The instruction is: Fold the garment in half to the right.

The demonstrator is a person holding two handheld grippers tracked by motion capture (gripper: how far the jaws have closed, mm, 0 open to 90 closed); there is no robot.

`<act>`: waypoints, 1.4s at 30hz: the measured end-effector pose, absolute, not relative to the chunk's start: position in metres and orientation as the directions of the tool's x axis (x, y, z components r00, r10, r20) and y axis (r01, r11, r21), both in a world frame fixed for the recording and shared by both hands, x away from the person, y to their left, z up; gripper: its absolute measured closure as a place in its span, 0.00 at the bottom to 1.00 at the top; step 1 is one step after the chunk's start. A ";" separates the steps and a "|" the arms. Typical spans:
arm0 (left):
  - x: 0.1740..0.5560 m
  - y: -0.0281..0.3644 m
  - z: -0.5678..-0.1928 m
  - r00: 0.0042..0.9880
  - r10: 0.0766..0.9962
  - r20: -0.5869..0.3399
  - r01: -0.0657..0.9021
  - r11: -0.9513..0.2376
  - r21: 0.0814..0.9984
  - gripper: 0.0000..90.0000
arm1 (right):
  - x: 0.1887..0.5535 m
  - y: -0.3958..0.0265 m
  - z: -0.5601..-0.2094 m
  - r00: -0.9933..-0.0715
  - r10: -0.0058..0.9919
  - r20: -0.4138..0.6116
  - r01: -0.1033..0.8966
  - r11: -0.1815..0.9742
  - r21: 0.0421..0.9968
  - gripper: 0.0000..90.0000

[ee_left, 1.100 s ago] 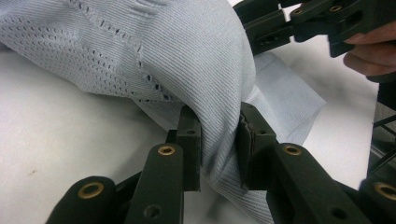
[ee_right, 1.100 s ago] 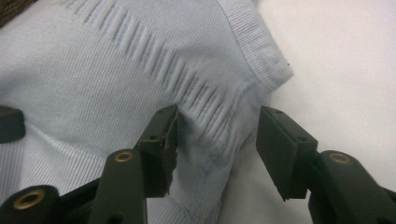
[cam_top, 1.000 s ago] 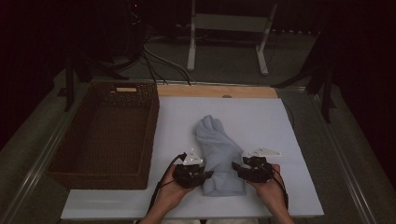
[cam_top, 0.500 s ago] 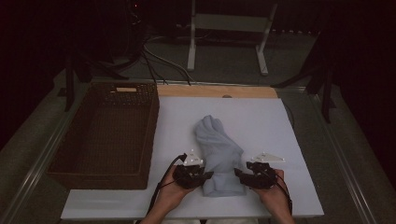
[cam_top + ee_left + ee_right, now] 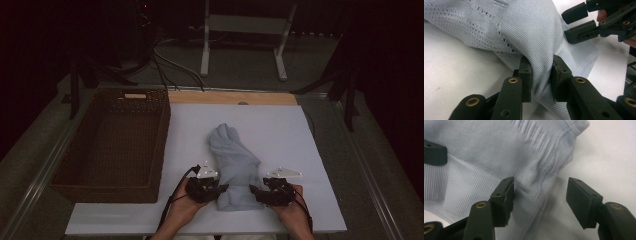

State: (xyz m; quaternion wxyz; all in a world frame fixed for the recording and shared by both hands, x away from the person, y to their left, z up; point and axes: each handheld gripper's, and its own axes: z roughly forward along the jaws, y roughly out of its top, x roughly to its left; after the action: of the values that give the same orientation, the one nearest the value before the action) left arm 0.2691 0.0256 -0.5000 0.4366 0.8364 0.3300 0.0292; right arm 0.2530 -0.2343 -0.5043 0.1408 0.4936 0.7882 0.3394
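A pale blue knitted garment (image 5: 232, 160) lies bunched on the white table (image 5: 280, 130), its near end between my two grippers. My left gripper (image 5: 222, 189) is shut on a fold of the garment (image 5: 524, 30), with the fabric squeezed between its pads (image 5: 526, 72). My right gripper (image 5: 254, 191) is at the garment's right side and its jaws have just been opening. In the right gripper view the right gripper (image 5: 540, 187) stands open with the garment's (image 5: 499, 150) edge lying loose between the jaws, neither pad pressing on it. The right gripper (image 5: 565, 25) also appears open across the cloth in the left gripper view.
A dark wicker basket (image 5: 107, 192) stands on the left of the table, next to the left hand. A wooden strip (image 5: 230, 97) runs along the table's far edge. Beyond it are cables and a metal stand (image 5: 245, 40) in the dark.
The right gripper has drifted slightly toward the table's front edge. The left gripper and the garment have kept their place.
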 end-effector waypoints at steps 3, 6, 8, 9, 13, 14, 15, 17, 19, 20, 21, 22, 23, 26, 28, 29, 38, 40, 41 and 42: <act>0.269 0.025 -0.501 0.782 0.577 -0.238 0.526 -0.405 0.748 0.84 | 0.253 -0.234 -0.507 -0.475 0.873 0.113 0.688 0.288 0.666 0.44; 0.269 0.025 -0.502 0.781 0.577 -0.239 0.528 -0.405 0.747 0.83 | 0.252 -0.233 -0.509 -0.472 0.874 0.115 0.699 0.292 0.653 0.44; 0.268 0.025 -0.502 0.781 0.578 -0.238 0.528 -0.406 0.746 0.83 | 0.252 -0.233 -0.511 -0.473 0.873 0.119 0.703 0.293 0.647 0.44; 0.268 0.025 -0.502 0.781 0.578 -0.238 0.528 -0.406 0.745 0.83 | 0.252 -0.233 -0.511 -0.474 0.872 0.121 0.706 0.295 0.644 0.44; 0.268 0.025 -0.503 0.780 0.578 -0.239 0.530 -0.407 0.744 0.83 | 0.250 -0.235 -0.512 -0.472 0.871 0.139 0.717 0.287 0.635 0.44; 0.268 0.025 -0.503 0.780 0.578 -0.240 0.530 -0.407 0.744 0.83 | 0.250 -0.236 -0.512 -0.473 0.869 0.142 0.719 0.288 0.633 0.44; 0.268 0.025 -0.503 0.779 0.579 -0.240 0.531 -0.407 0.743 0.83 | 0.249 -0.236 -0.512 -0.475 0.868 0.144 0.720 0.288 0.632 0.44; 0.268 0.025 -0.503 0.778 0.581 -0.239 0.532 -0.407 0.742 0.83 | 0.248 -0.236 -0.512 -0.476 0.868 0.143 0.720 0.291 0.630 0.45; 0.268 0.024 -0.503 0.778 0.583 -0.236 0.532 -0.409 0.741 0.83 | 0.246 -0.235 -0.512 -0.479 0.866 0.144 0.721 0.294 0.627 0.48; 0.268 0.024 -0.504 0.777 0.583 -0.237 0.532 -0.409 0.741 0.83 | 0.246 -0.235 -0.511 -0.482 0.863 0.150 0.722 0.295 0.626 0.51; 0.268 0.024 -0.504 0.778 0.582 -0.237 0.532 -0.410 0.740 0.83 | 0.245 -0.234 -0.511 -0.483 0.862 0.154 0.724 0.294 0.625 0.53; 0.268 0.024 -0.504 0.777 0.583 -0.237 0.533 -0.410 0.740 0.83 | 0.245 -0.234 -0.511 -0.487 0.858 0.161 0.725 0.294 0.623 0.56; 0.268 0.024 -0.504 0.777 0.584 -0.236 0.533 -0.411 0.740 0.83 | 0.244 -0.233 -0.511 -0.490 0.856 0.163 0.725 0.296 0.623 0.59; 0.268 0.024 -0.504 0.776 0.585 -0.235 0.534 -0.411 0.739 0.83 | 0.244 -0.232 -0.511 -0.495 0.851 0.178 0.729 0.295 0.618 0.64; 0.268 0.024 -0.504 0.776 0.585 -0.235 0.534 -0.412 0.739 0.83 | 0.244 -0.232 -0.511 -0.496 0.850 0.180 0.729 0.294 0.618 0.67; 0.268 0.024 -0.504 0.776 0.586 -0.234 0.534 -0.412 0.738 0.83 | 0.244 -0.232 -0.511 -0.496 0.848 0.187 0.731 0.292 0.617 0.69; 0.267 0.024 -0.504 0.775 0.588 -0.234 0.536 -0.412 0.737 0.83 | 0.242 -0.229 -0.509 -0.517 0.831 0.204 0.732 0.306 0.609 0.86; 0.267 0.024 -0.504 0.775 0.588 -0.233 0.535 -0.413 0.737 0.83 | 0.241 -0.228 -0.508 -0.523 0.832 0.184 0.722 0.318 0.615 0.87; 0.267 0.024 -0.504 0.775 0.588 -0.234 0.536 -0.413 0.737 0.83 | 0.241 -0.227 -0.508 -0.523 0.833 0.180 0.720 0.319 0.616 0.87; 0.267 0.024 -0.504 0.775 0.588 -0.234 0.535 -0.412 0.737 0.83 | 0.241 -0.227 -0.508 -0.523 0.833 0.179 0.720 0.320 0.616 0.87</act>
State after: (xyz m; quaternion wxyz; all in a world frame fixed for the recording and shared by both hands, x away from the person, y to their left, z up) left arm 0.2668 0.0238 -0.5037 0.4267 0.8398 0.3343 0.0306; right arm 0.2407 -0.2271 -0.5081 0.0857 0.4806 0.8078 0.3304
